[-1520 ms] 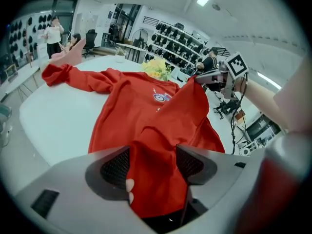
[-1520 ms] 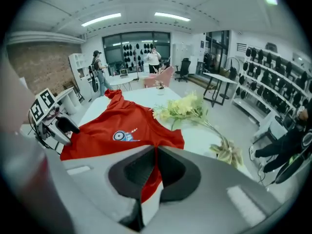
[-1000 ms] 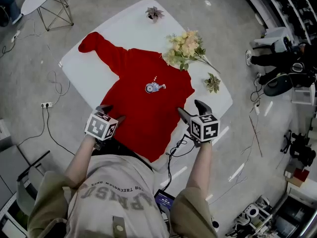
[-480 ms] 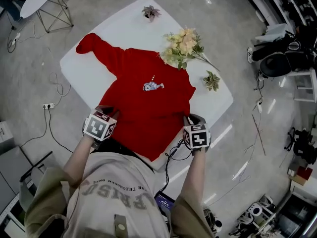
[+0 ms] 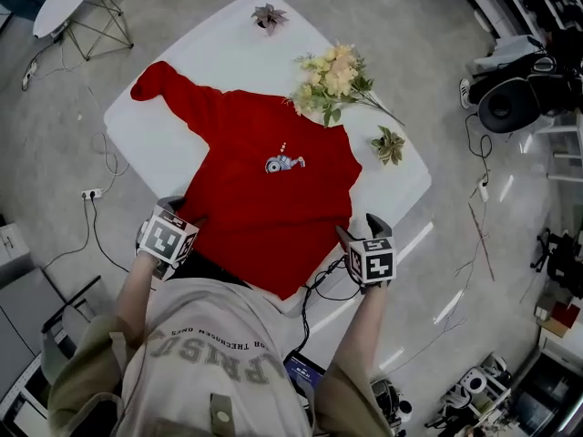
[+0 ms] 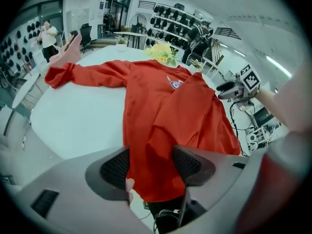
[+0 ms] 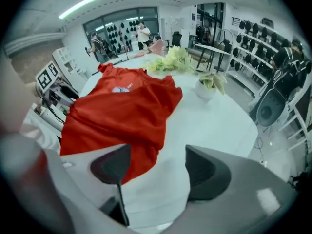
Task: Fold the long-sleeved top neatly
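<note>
A red long-sleeved top lies front up on the white table, one sleeve stretched to the far left and its hem hanging over the near edge. My left gripper is at the hem's left corner. Its jaws have just been opening, and in the left gripper view red hem cloth lies loose between the spread pads. My right gripper is at the top's near right edge. Its jaws have also just been opening, with bare table between them and the cloth edge beside the left pad.
A bunch of pale flowers lies at the top's far right shoulder. One small potted plant is near the table's right edge and another at the far corner. Cables hang below the near edge.
Both grippers went from shut to open again. The right one slid toward the near table edge, off the cloth. The left one shifted slightly left.
</note>
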Motion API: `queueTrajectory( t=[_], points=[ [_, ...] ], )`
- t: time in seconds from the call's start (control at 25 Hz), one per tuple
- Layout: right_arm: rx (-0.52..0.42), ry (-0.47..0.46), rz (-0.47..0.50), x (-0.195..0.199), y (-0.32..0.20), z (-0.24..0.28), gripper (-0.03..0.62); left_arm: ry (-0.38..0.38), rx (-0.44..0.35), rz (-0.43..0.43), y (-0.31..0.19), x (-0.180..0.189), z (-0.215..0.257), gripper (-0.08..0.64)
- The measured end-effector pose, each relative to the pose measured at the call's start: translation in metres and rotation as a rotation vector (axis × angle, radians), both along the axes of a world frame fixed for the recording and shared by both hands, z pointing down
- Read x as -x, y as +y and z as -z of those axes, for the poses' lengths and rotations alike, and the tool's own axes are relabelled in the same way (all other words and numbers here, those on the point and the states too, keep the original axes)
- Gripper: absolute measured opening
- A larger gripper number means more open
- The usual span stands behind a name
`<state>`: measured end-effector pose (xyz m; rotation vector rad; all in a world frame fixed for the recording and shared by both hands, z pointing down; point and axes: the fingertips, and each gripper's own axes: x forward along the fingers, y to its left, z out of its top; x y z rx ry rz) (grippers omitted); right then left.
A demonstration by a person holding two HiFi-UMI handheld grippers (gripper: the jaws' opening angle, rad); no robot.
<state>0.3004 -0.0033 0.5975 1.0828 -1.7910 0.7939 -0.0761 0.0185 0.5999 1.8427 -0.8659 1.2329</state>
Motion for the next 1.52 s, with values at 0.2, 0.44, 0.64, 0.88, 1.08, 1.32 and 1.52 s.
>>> queueTrajectory(
  t=[0.2, 0.44, 0.64, 0.88, 1.08, 1.32, 1.52],
  points=[
    [-0.157, -0.154, 0.181, 0.047, -0.042, 0.044, 0.345, 0.058, -0.099, -0.094, -0.015, -0.024, 0.036, 0.291],
    [0.021, -0.054, 0.374, 0.069, -0.05, -0.018, 0.348, 0.058, 0.009, -0.288, 0.02, -0.063, -0.002, 0.305],
    [0.057, -0.006, 0.396, 0.067, -0.054, -0.024, 0.347, 0.034, 0.014, -0.298, 0.026, -0.054, -0.018, 0.305],
    [-0.055, -0.004, 0.32, 0.068, -0.055, 0.01, 0.347, 0.123, -0.124, -0.276, 0.012, -0.051, 0.017, 0.305],
    [-0.251, -0.117, 0.195, 0.121, -0.042, 0.078, 0.347, 0.237, -0.261, -0.163, 0.004, -0.003, 0.065, 0.305],
    [-0.3, -0.11, 0.2, 0.212, -0.021, 0.106, 0.347, 0.274, -0.393, -0.151, 0.003, 0.067, 0.113, 0.305],
    [-0.344, -0.08, 0.26, 0.283, -0.025, 0.123, 0.347, 0.242, -0.463, -0.162, 0.002, 0.115, 0.134, 0.305]
  ],
)
